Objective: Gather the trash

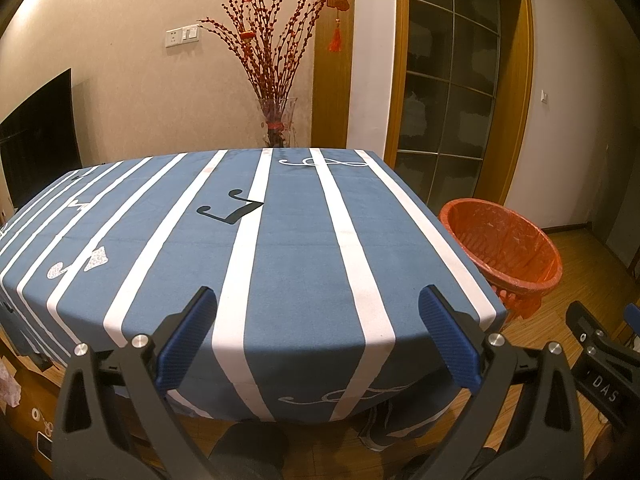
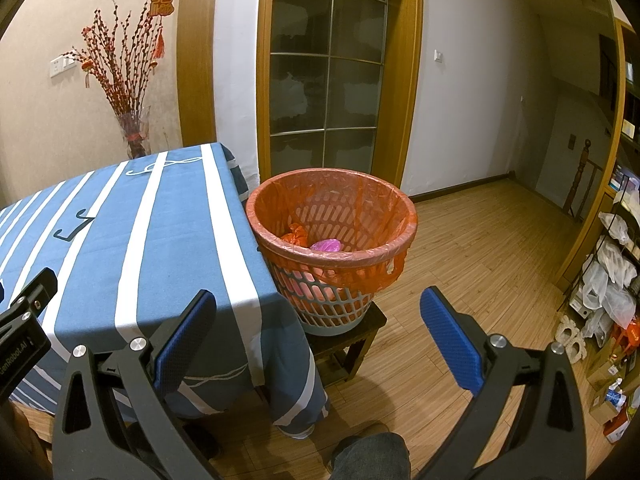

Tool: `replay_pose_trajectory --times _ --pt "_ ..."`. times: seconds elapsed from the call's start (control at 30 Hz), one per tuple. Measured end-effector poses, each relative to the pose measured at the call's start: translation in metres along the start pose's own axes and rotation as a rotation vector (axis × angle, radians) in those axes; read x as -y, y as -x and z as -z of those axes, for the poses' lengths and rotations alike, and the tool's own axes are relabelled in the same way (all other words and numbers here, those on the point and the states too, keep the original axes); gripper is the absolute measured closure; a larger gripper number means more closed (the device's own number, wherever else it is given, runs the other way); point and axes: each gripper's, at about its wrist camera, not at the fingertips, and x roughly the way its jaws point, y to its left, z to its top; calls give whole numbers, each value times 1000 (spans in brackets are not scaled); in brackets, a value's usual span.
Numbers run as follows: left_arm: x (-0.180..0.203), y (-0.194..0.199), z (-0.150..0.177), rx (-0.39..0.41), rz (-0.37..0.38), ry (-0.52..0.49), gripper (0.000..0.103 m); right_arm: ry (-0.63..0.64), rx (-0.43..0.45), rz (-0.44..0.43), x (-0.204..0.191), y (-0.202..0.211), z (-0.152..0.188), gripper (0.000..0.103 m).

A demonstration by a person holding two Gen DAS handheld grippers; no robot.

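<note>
Both grippers are hovering empty at the tabletop's (image 1: 304, 248) near edge, jaws wide apart, nothing between them: left gripper (image 1: 318, 336) is facing straight across the striped blue cloth, right gripper (image 2: 318, 336) is aiming past the tabletop's right near corner toward the bin

Trash bin (image 2: 332, 248) is sitting on a small dark stool (image 2: 356, 344) just beside the tabletop's right edge, probably raised so items can be dropped in from tabletop height; an orange liner bag (image 2: 360, 260) is folded over its rim to catch the waste

Trash itself is lying inside the bin: an orange knotted bag (image 2: 294, 236) and a pink wad (image 2: 326, 245); no loose trash is showing on the tabletop, so collecting is looking finished or nearly so

Readable writing: "DAS" on the right gripper body (image 1: 604, 394), "GenRobot.AI" on the left gripper body (image 2: 18, 354); the red wall hanging (image 1: 338, 0) is carrying a Chinese character, too small to read
</note>
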Motion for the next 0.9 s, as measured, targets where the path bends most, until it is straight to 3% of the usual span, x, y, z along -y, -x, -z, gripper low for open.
replay_pose_trajectory --times 0.9 --pt "0 -2 -1 -11 1 1 4 -1 -2 2 -1 0 -1 3"
